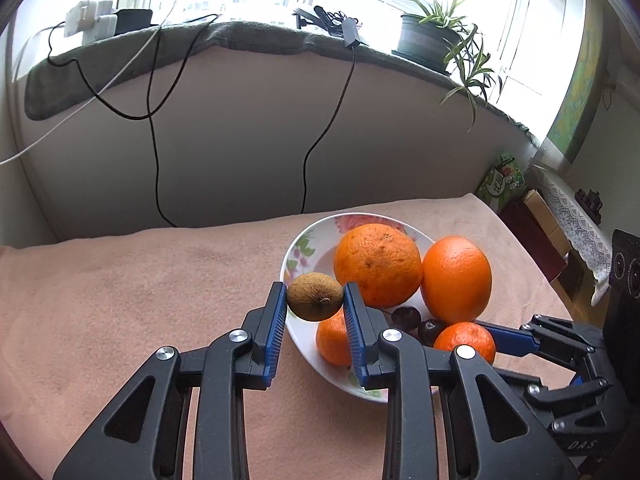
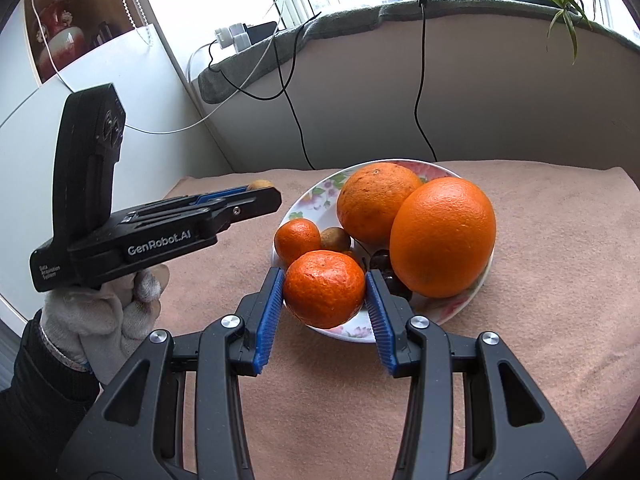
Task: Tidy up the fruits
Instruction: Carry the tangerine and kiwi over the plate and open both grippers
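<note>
Left gripper (image 1: pixel 315 300) fingers pinch kiwi (image 1: pixel 315 296) above plate (image 1: pixel 304 340) near rim, likely sorting; right gripper (image 2: pixel 325 294) fingers clamp mandarin (image 2: pixel 325 294) at plate's near edge; two large oranges (image 2: pixel 442 236) crowd plate's far side on pink-covered table (image 2: pixel 520 360)

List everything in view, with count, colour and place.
Large round oranges: two, orange, on the plate.
Small tangerines: two, orange; one on the plate, one in the right gripper.
Fuzzy oval kiwis: two, brown; one in the left gripper, one on the plate.
Small dark round fruits: two, dark reddish-brown, on the plate.
Floral ceramic plate: one, white, on the cloth.
Fleecy cloth: one, pink, under the plate.
Potted plant: one, green, windowsill.
Left gripper: black with blue pads, shut on a kiwi.
Right gripper: same, shut on a tangerine.
</note>
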